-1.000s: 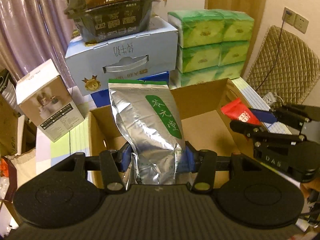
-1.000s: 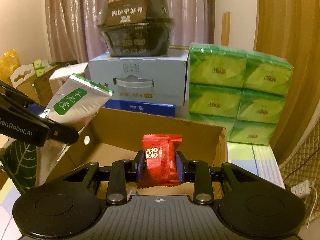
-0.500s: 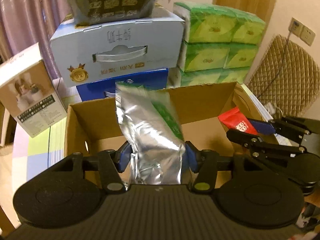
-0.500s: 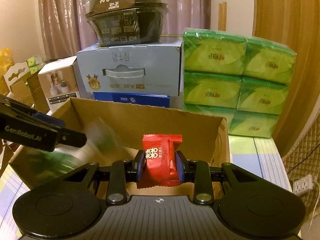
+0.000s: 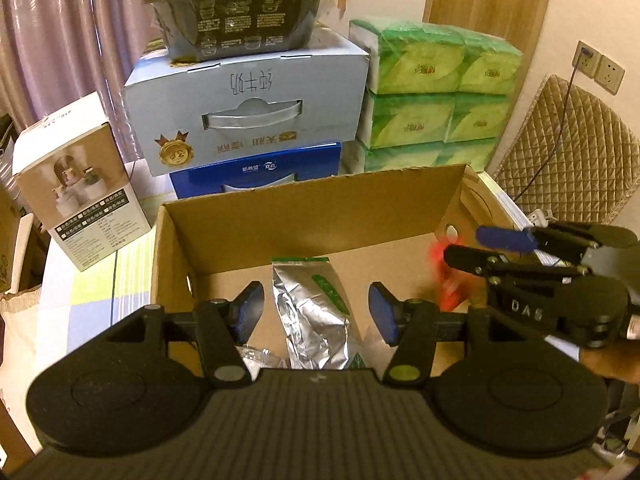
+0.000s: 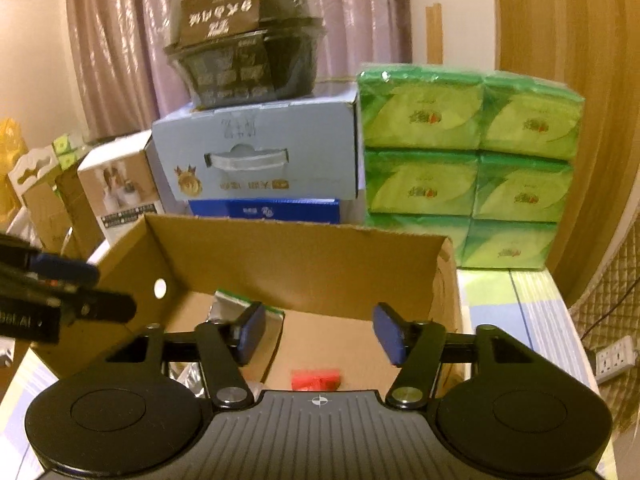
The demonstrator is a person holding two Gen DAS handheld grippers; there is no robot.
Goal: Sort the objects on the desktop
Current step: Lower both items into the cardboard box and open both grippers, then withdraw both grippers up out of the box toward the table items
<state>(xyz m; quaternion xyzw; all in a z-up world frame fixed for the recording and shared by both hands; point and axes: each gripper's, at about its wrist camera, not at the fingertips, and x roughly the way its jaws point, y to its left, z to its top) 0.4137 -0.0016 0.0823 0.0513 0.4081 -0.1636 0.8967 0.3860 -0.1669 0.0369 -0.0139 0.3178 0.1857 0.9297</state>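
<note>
An open cardboard box (image 5: 312,216) fills the middle of both views. A silver bag with a green label (image 5: 312,316) lies inside it, below my left gripper (image 5: 316,300), which is open with its blue pads well apart from the bag. My right gripper (image 6: 320,324) hangs over the box (image 6: 296,264) with its jaws opening and nothing between them. The red packet (image 6: 316,378) lies loose under it in the box. In the left wrist view the right gripper (image 5: 464,244) reaches in from the right, with the red packet (image 5: 446,280) a blur beneath it. The left gripper (image 6: 112,290) shows at the left edge.
Behind the box stand a pale blue carton (image 5: 248,112) with a black bowl pack (image 5: 236,12) on top, and stacked green tissue packs (image 5: 440,100). A white product box (image 5: 76,184) stands to the left. A quilted chair back (image 5: 568,152) and a power strip (image 6: 614,358) are on the right.
The left gripper let go of the silver bag, which dropped flat into the box. The right gripper opened and the red packet fell from between its pads into the box.
</note>
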